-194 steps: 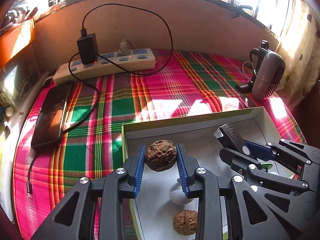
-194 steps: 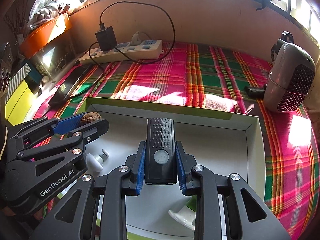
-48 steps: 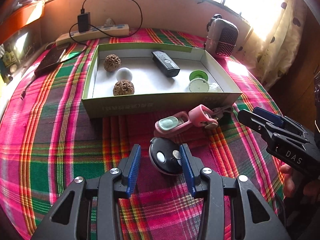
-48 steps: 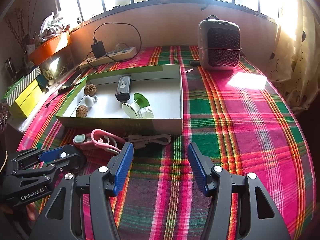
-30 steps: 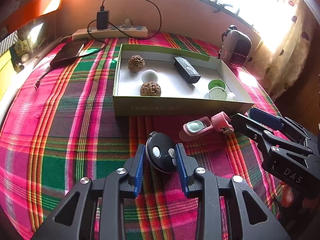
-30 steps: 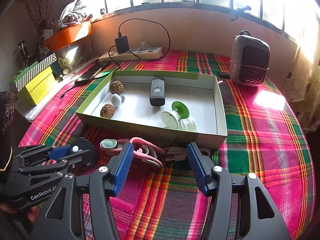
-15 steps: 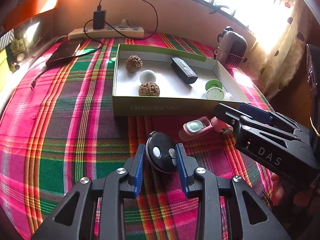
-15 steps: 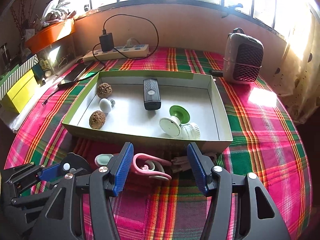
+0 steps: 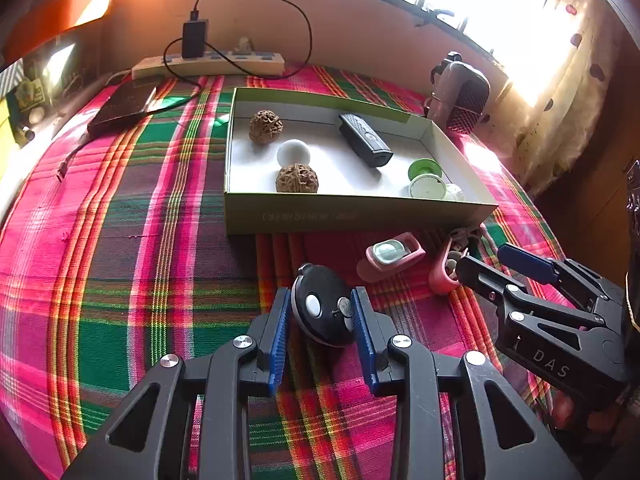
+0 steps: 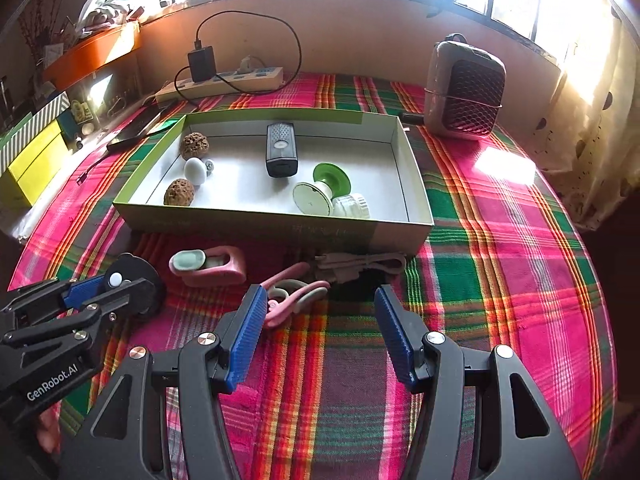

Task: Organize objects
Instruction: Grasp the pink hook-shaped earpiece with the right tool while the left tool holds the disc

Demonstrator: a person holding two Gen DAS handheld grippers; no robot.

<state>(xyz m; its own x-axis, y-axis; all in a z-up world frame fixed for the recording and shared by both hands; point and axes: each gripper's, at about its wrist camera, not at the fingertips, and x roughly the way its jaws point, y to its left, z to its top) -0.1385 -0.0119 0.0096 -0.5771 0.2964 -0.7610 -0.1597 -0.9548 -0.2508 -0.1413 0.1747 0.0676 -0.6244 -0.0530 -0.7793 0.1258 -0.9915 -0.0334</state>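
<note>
**Black fob gripped, pink earhook next in line**

The left tongs [image 9: 320, 316] were clenched on the round black key fob [image 9: 322, 310], its white button facing up between the blue pads, low over the plaid-covered desk [image 9: 120, 280]. Straight ahead of them stood the green-edged box [image 9: 352, 212], already holding two walnuts, a white ball, a black remote and a green-and-white suction piece. The step in hand looked like carrying the fob forward over the near wall and into the box.

The right tongs [image 10: 320, 332] were released, jaws wide apart, with the pink earhook [image 10: 292, 296] lying just ahead of the left pad, closer to it than to the right one. A pink case [image 10: 212, 266] lay ahead and to their left, a coiled pink cable [image 10: 360, 266] ahead against the box wall. The next move probably called for shifting these tongs slightly left and forward, lowering, then closing on the thin earhook.
</note>
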